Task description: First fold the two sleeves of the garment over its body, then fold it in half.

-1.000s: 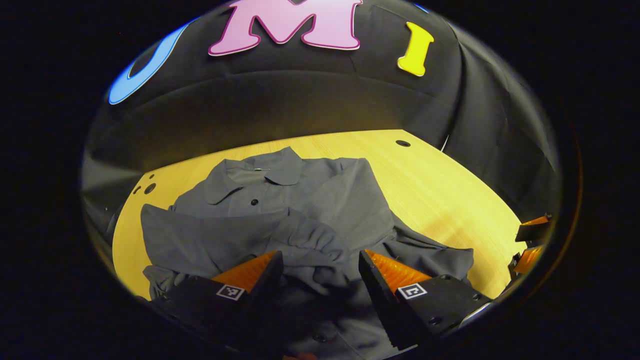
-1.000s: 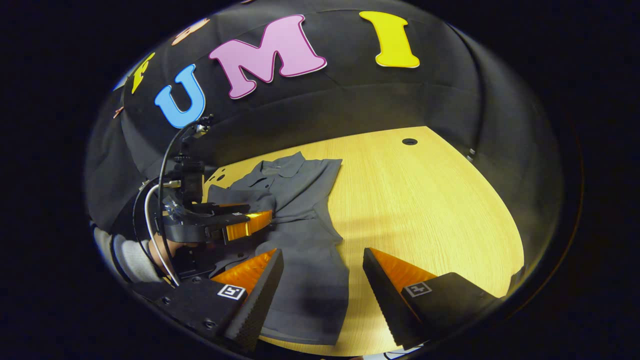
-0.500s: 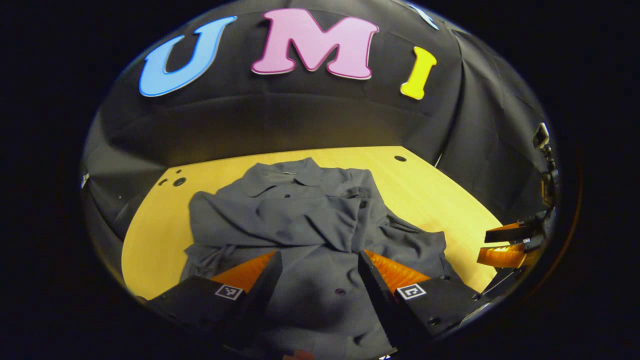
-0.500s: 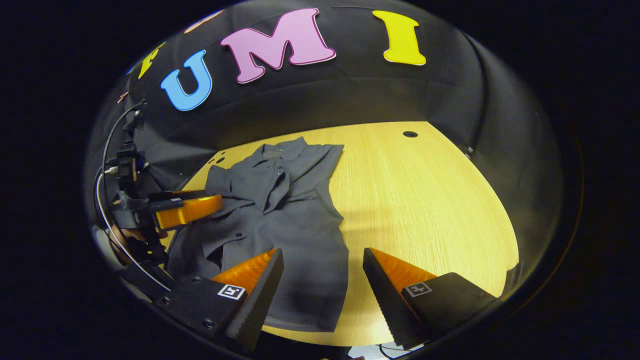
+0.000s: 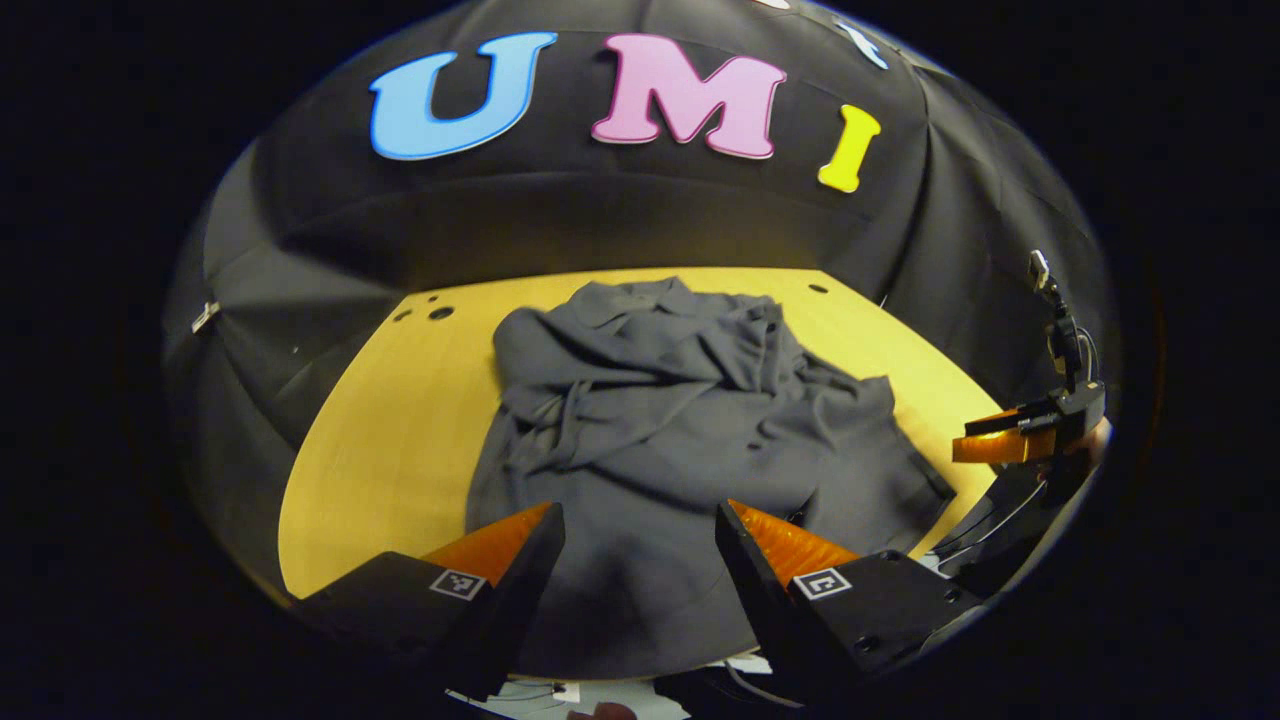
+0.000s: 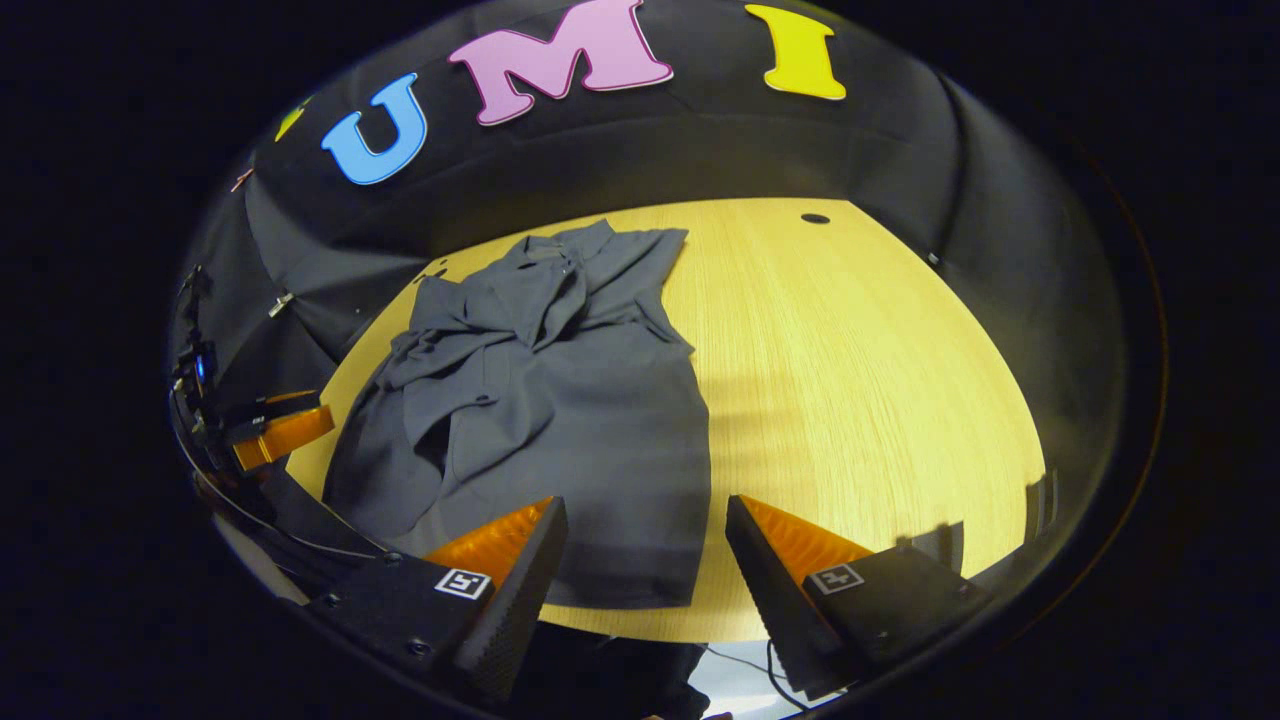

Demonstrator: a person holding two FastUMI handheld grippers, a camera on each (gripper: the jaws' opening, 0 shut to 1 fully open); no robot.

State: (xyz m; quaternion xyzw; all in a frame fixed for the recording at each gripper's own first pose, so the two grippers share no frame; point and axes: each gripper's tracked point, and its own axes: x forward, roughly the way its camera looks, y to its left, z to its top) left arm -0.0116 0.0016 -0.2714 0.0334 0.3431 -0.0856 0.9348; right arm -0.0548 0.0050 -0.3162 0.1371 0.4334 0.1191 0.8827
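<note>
A dark grey buttoned shirt (image 5: 680,430) lies on the yellow wooden table (image 5: 390,440), collar at the far end, both sleeves folded and bunched over its body. My left gripper (image 5: 640,545) hangs open above the shirt's near hem, holding nothing. In the right gripper view the same shirt (image 6: 560,400) lies left of centre, and my right gripper (image 6: 645,540) stands open over its near right corner, empty. The right gripper (image 5: 1010,440) also shows far right in the left gripper view; the left gripper (image 6: 270,430) shows far left in the right gripper view.
Bare tabletop (image 6: 860,380) stretches to the right of the shirt, with a small round hole (image 6: 815,218) near the far edge. More small holes (image 5: 440,313) sit at the far left corner. The table's near edge runs just under both grippers. Black cloth walls surround the table.
Both grippers have drawn back toward the near edge and risen, away from the shirt. The left gripper let go of the sleeve, which now lies bunched on the body.
</note>
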